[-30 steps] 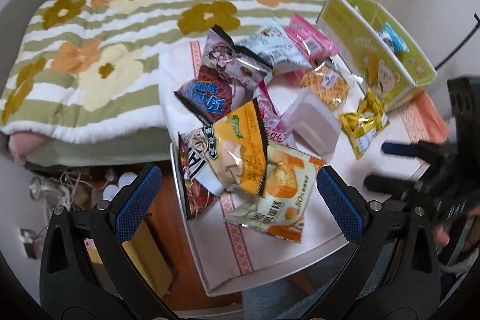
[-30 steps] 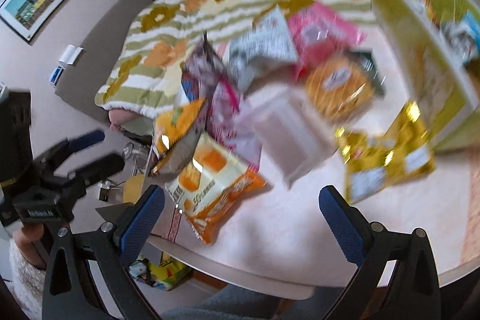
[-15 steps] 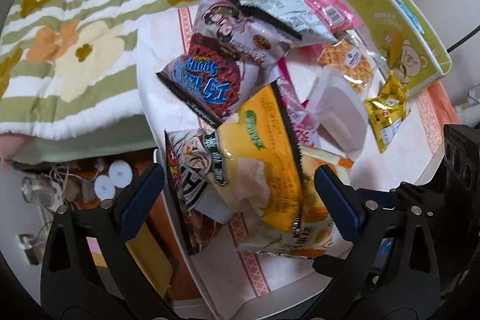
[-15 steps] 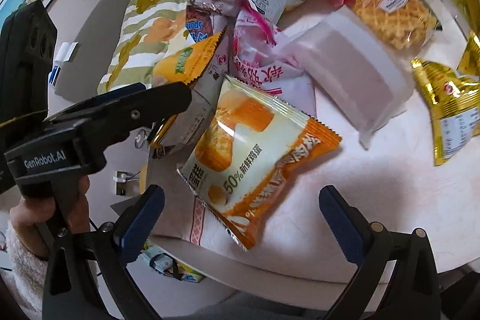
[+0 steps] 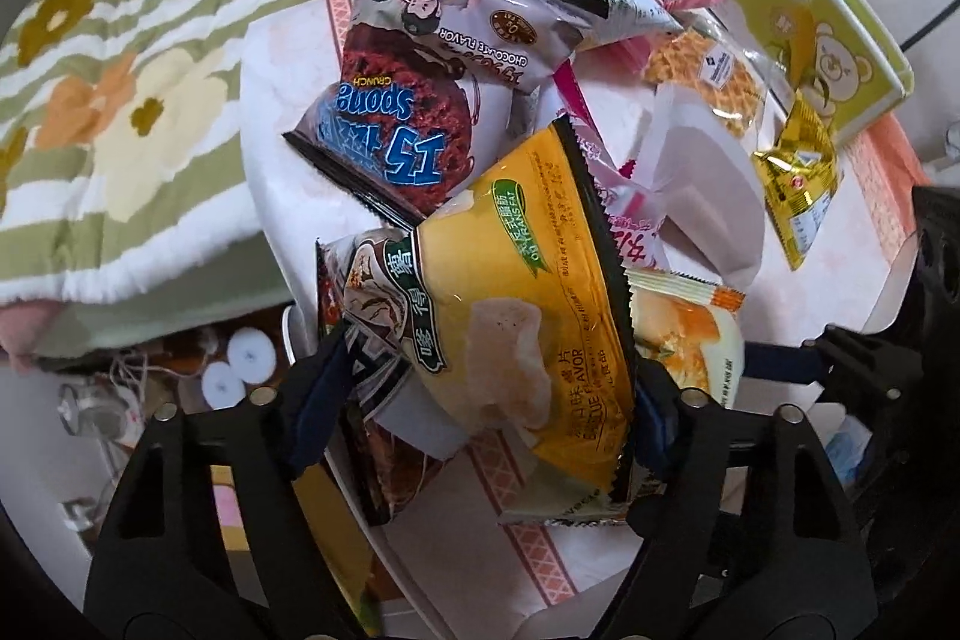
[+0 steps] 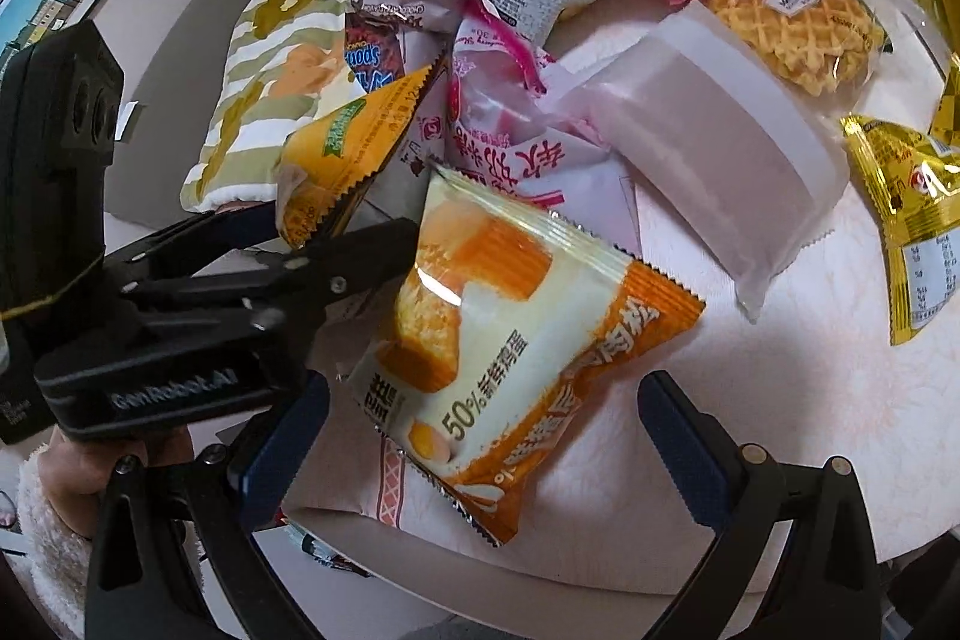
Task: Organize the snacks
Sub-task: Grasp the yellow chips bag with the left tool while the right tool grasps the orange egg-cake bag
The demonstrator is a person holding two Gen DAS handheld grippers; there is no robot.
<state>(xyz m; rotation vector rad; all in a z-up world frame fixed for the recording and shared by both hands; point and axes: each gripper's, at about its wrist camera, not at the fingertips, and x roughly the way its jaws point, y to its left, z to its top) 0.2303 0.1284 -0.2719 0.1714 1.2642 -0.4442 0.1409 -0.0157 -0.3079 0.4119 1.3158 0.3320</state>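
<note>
Two grippers: your left gripper (image 5: 480, 418) is closing its jaws on the yellow chip bag (image 5: 528, 316); your right gripper (image 6: 480, 436) stands open astride the orange cake packet (image 6: 516, 340).
Location: chip bag lies beside the cake packet, overlapping its edge.
Handling: likely light, air-puffed, slick film, brittle contents.
Hold: pinch a crimped seam.

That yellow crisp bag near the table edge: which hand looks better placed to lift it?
The left. Its tongs are closing with the yellow crisp bag between the pads. The right tongs stand open around the orange-and-white cake packet instead.
</note>
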